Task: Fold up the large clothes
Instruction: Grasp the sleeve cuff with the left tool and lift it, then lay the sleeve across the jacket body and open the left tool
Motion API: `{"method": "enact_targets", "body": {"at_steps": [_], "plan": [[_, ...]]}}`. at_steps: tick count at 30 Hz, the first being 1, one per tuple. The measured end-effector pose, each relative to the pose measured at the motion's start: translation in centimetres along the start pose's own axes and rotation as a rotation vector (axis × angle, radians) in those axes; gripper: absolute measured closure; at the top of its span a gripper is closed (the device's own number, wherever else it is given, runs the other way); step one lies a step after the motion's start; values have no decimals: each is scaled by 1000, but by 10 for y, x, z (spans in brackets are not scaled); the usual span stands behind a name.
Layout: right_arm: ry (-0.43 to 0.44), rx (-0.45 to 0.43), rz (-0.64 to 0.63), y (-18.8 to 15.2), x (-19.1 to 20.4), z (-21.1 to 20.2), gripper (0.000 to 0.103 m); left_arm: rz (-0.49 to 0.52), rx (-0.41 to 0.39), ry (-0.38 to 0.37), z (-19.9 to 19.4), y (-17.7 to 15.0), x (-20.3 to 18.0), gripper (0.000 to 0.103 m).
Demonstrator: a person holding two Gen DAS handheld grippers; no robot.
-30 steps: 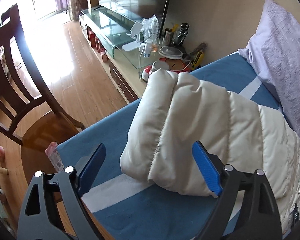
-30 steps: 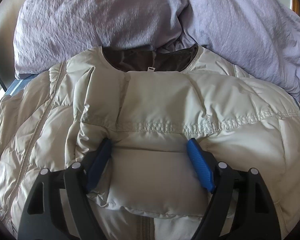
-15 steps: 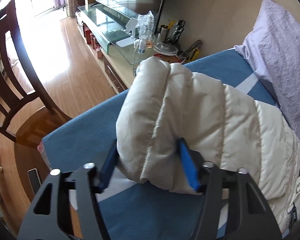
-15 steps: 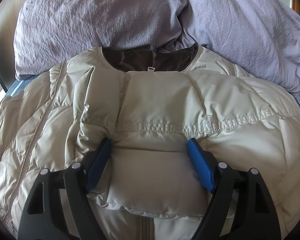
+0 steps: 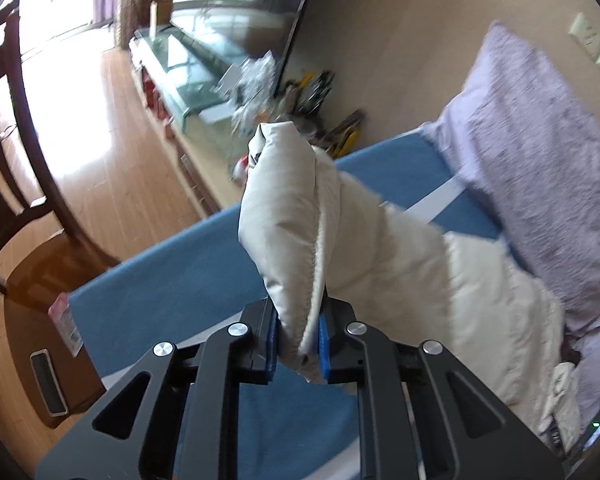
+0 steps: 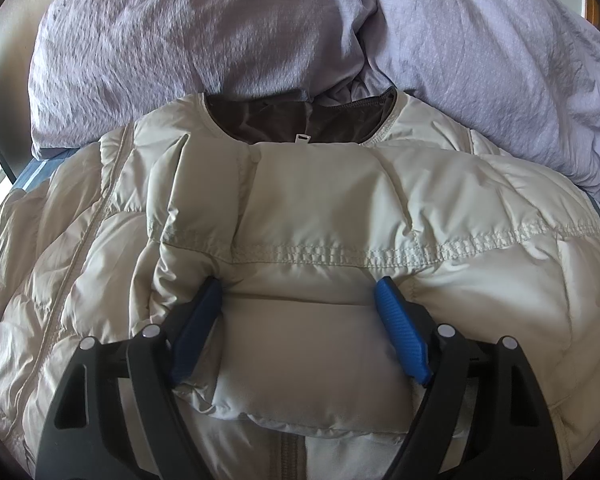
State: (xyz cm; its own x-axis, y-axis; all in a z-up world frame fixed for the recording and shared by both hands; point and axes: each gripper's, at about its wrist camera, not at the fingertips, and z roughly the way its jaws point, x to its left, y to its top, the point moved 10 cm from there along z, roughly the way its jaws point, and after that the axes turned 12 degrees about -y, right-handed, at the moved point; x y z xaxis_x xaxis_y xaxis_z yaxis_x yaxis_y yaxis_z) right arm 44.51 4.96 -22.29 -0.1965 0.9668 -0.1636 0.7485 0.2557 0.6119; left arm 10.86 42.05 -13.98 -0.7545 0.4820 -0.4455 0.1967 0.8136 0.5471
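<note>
While left claw [image 5: 298,338] pinches cream sleeve [image 5: 288,216] end, lifted above blue bed [image 5: 172,280]; right claw [image 6: 298,312] spread, pads pressing folded sleeve on jacket [image 6: 340,200] chest; step: sleeve fold; next likely carry sleeve across chest beside right claw, release.

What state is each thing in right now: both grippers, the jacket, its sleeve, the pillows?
left gripper: shut on the sleeve end.
right gripper: open, pads astride a folded puffy section.
sleeve: lifted off the blue bedsheet.
jacket: cream, spread on the bed, collar toward the pillows.
pillows: lilac, at the jacket's collar end.
</note>
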Motion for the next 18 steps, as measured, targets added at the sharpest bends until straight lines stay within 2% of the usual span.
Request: {"method": "enact_targets", "body": {"at_steps": [3, 8, 14, 18], "plan": [[-4, 8, -5, 0, 0, 0, 21, 27, -35, -55, -12, 14, -26, 89], [-3, 35, -14, 0, 0, 2, 20, 101, -77, -206, -34, 30, -99, 89], [21, 78, -21, 0, 0, 1, 18, 201, -63, -386, -48, 22, -195, 89], [46, 95, -28, -1, -2, -3, 18, 268, -29, -499, -54, 2, -253, 89]]}}
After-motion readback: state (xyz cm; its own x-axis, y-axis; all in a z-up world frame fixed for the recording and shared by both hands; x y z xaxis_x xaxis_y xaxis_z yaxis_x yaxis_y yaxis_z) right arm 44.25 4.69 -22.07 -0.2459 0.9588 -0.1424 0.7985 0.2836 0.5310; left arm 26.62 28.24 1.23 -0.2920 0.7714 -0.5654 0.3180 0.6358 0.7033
